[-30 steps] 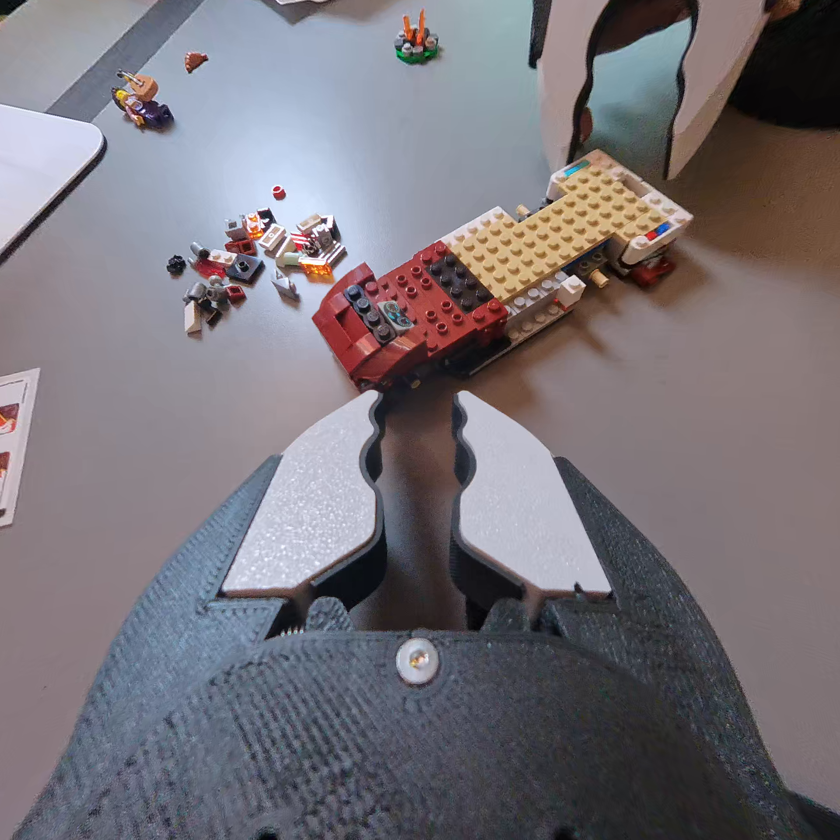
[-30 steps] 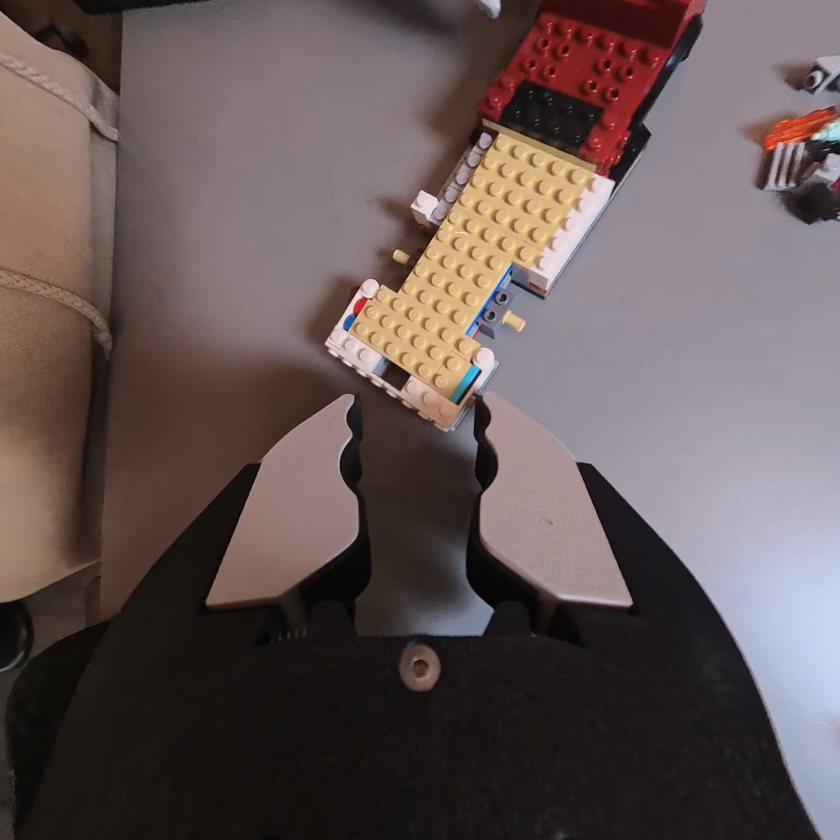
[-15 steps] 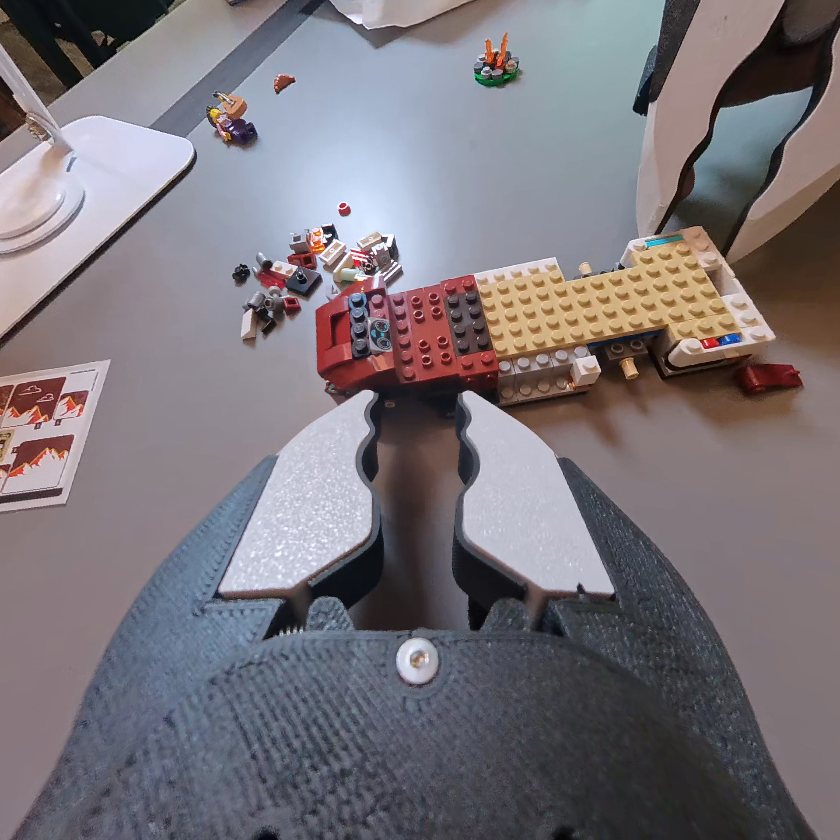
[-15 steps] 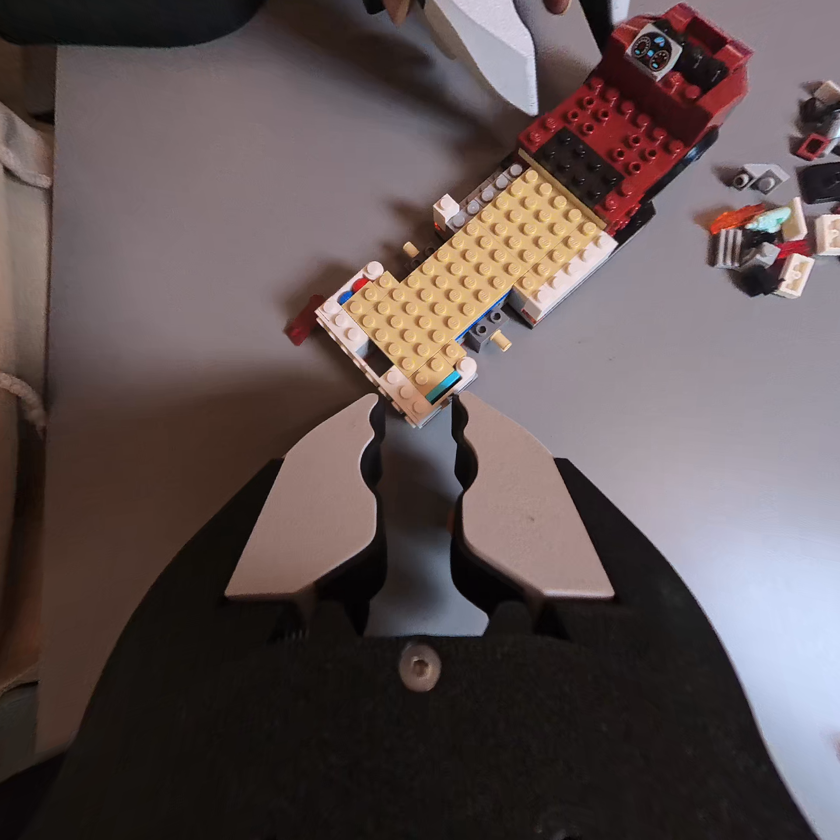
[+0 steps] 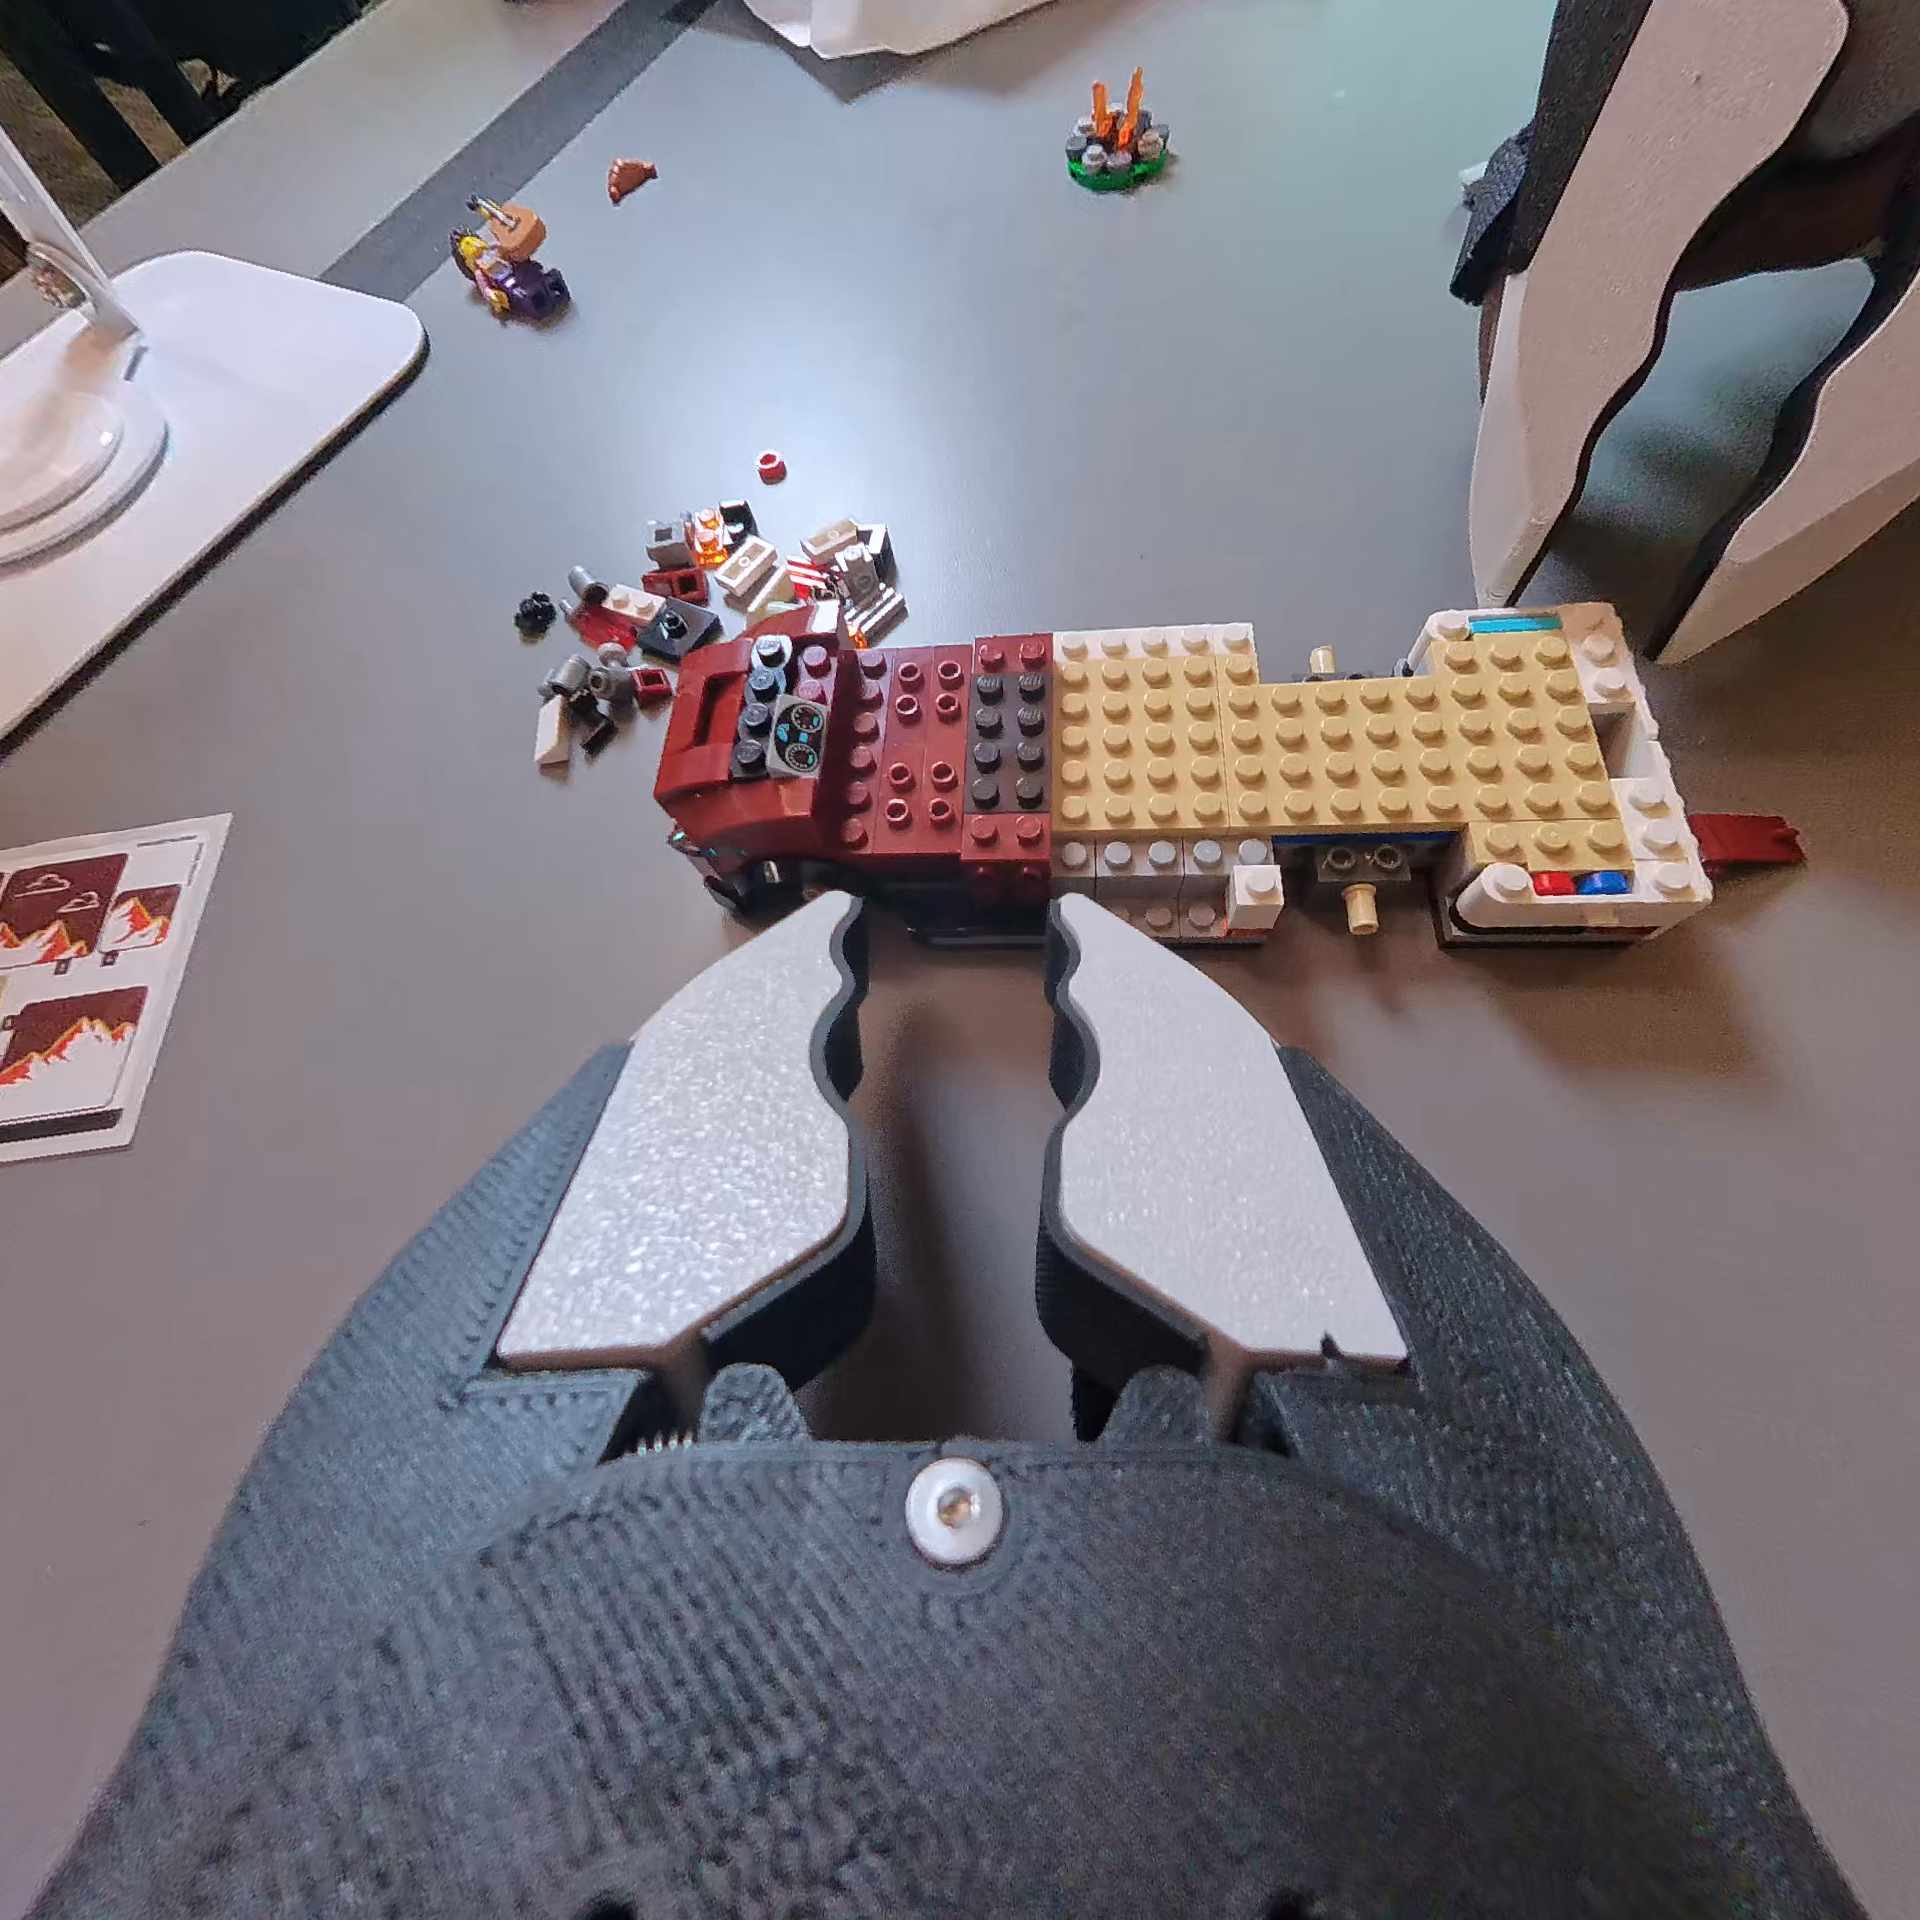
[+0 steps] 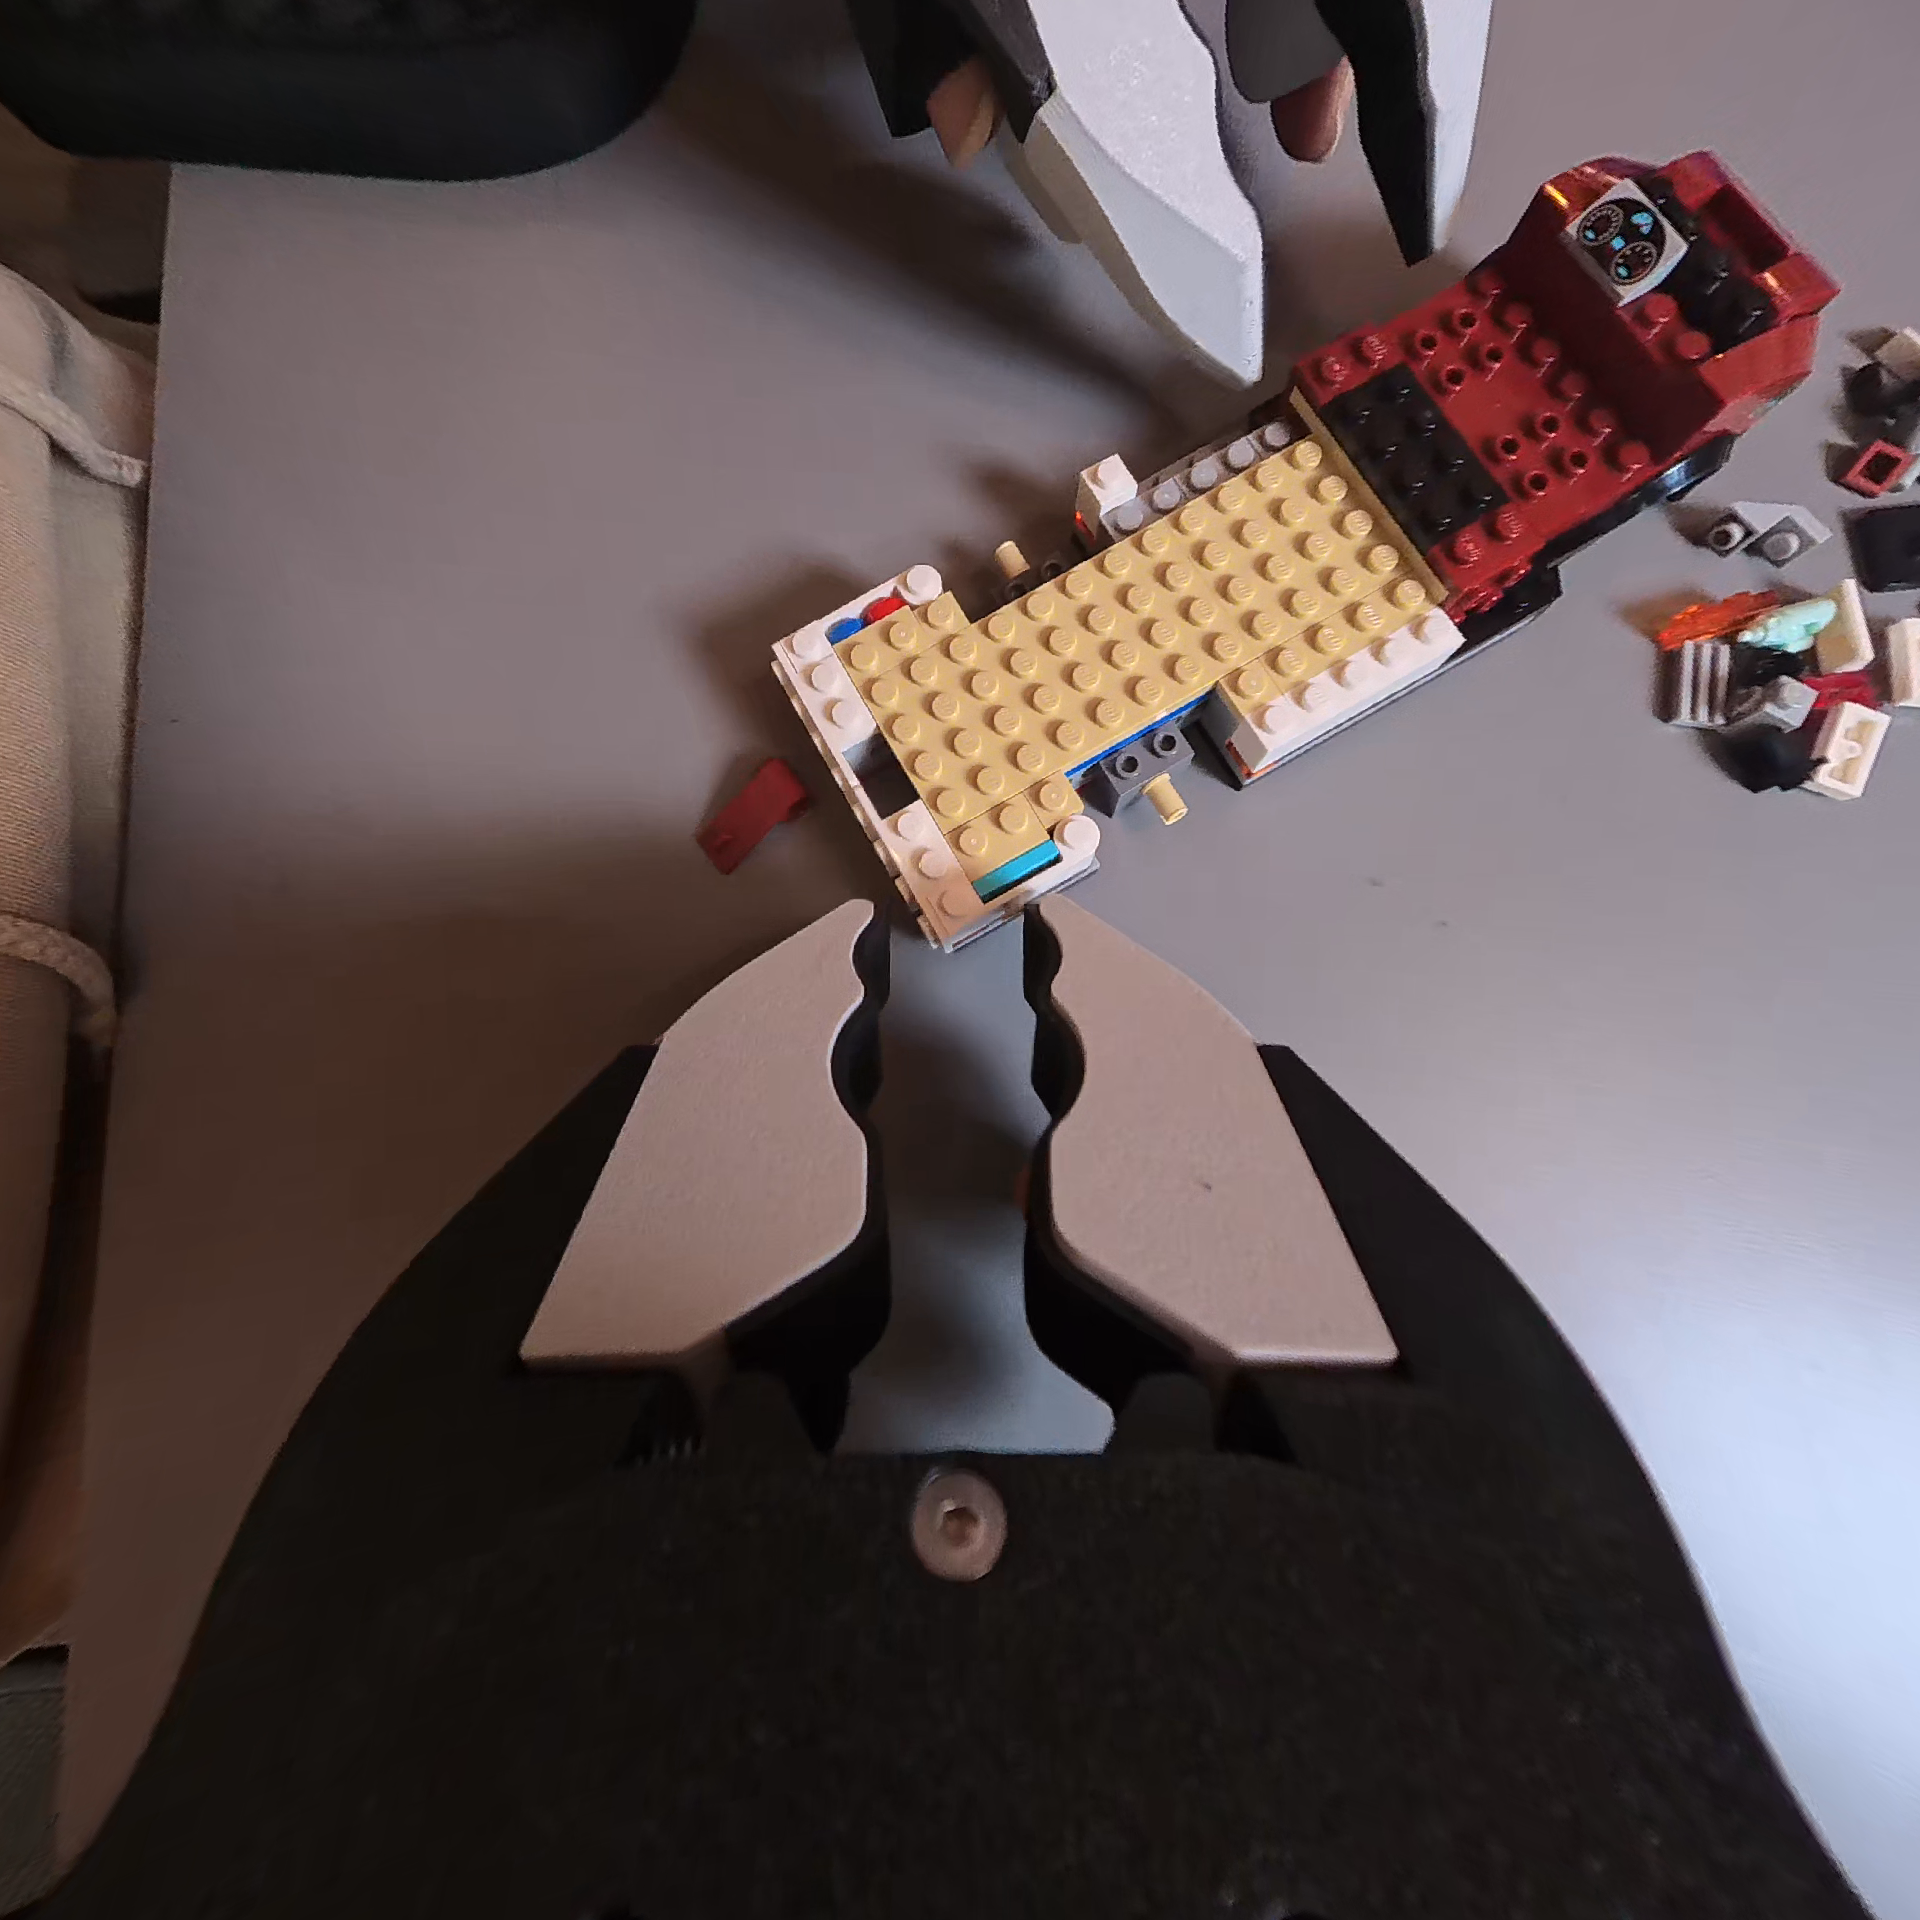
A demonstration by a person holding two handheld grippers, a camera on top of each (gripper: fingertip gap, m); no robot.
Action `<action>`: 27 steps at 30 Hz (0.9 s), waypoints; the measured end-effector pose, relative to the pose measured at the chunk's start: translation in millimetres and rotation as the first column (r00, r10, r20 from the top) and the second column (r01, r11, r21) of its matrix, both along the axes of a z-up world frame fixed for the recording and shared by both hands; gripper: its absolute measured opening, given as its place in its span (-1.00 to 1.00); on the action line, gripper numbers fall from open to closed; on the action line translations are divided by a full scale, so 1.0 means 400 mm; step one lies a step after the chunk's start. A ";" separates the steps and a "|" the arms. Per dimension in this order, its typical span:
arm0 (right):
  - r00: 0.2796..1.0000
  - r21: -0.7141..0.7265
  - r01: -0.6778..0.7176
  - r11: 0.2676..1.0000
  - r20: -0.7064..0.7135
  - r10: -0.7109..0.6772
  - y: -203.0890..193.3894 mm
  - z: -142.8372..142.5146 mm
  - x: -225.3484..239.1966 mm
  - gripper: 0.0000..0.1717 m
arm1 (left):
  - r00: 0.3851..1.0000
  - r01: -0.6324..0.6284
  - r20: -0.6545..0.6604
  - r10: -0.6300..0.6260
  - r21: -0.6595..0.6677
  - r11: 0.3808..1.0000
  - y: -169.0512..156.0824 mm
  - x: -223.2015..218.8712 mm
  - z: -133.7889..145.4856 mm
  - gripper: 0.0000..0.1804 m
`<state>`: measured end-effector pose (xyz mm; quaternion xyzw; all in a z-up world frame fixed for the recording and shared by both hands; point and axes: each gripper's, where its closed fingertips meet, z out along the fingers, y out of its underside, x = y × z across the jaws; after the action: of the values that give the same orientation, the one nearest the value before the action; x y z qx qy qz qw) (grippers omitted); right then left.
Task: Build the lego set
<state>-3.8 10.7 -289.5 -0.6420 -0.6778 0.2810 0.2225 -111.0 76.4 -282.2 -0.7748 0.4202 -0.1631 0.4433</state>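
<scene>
I see one part-built brick vehicle on the counter, studs bare. My left hand-held gripper sits open at its dark red cab. The right hand-held gripper straddles its white rear corner, not clamped. One loose red piece lies behind the vehicle and one scatter of small pieces beside the cab.

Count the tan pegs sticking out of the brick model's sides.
2: one peg on the model's side nearest the left gripper, one on the opposite side. Others may be hidden.
</scene>
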 end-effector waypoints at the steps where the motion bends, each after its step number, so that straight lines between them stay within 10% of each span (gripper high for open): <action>1: 1.000 0.010 -0.002 1.000 -0.008 0.002 0.000 0.006 0.001 -0.71 | 1.000 -0.002 0.009 0.002 0.008 1.000 0.000 -0.001 0.006 -0.64; 27: 0.994 0.100 -0.083 0.992 0.081 0.075 -0.124 -0.021 -0.035 -0.70 | 0.989 0.122 0.060 -0.132 0.150 0.981 -0.088 0.057 0.115 -0.76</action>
<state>-18.0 -38.8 -298.1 -0.6127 -0.7242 0.2295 0.2179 -88.1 41.0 -236.0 -0.7057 0.4637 -0.1868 0.5021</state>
